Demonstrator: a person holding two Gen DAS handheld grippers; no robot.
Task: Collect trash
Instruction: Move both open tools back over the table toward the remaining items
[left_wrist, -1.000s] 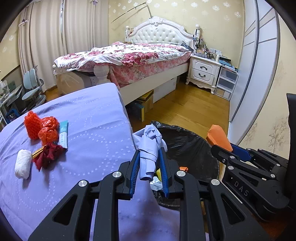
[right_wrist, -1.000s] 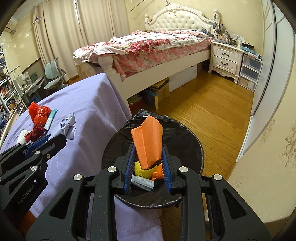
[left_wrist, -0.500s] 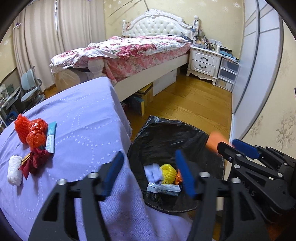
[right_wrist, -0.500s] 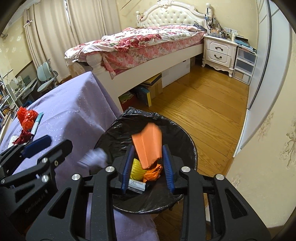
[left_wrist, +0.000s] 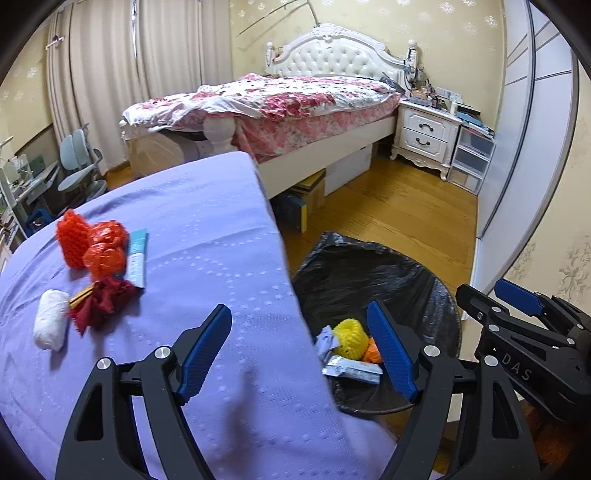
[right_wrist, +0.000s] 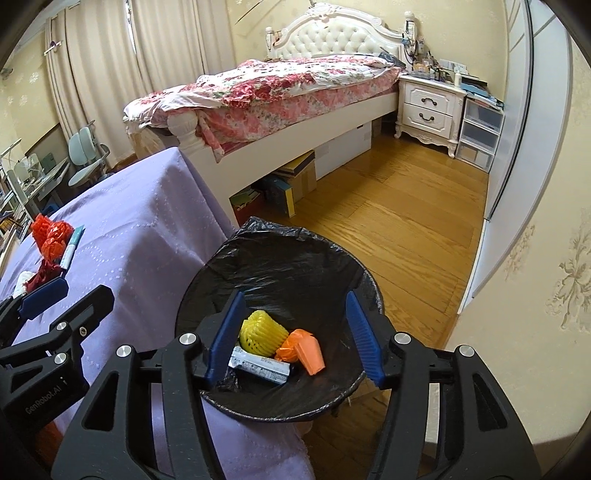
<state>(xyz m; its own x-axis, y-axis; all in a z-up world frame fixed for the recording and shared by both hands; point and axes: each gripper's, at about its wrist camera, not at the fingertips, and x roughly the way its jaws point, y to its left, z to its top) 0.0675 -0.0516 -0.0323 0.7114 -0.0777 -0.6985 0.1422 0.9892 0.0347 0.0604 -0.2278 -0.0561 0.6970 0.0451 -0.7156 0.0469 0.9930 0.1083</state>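
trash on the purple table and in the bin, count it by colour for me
Orange or red, table: 3: net ball, crumpled bag, dark red wad
White, table: 1: roll
Teal, table: 1: tube
Yellow, bin: 1: foam net
Orange, bin: 2: paper, bag
White or pale, bin: 2: wrapper, pale paper
Total: 10

Both views are evenly and softly lit, fairly bright, with daylight filtering through the closed curtains at the back left. The wood floor carries a mild sheen but no harsh glare. Shadows are faint and diffuse; a soft one lies on the purple counter near the left gripper. Focus is sharp throughout, with no motion blur. Fisheye distortion bends the wardrobe edges and walls, and dark vignetting rounds off every corner.
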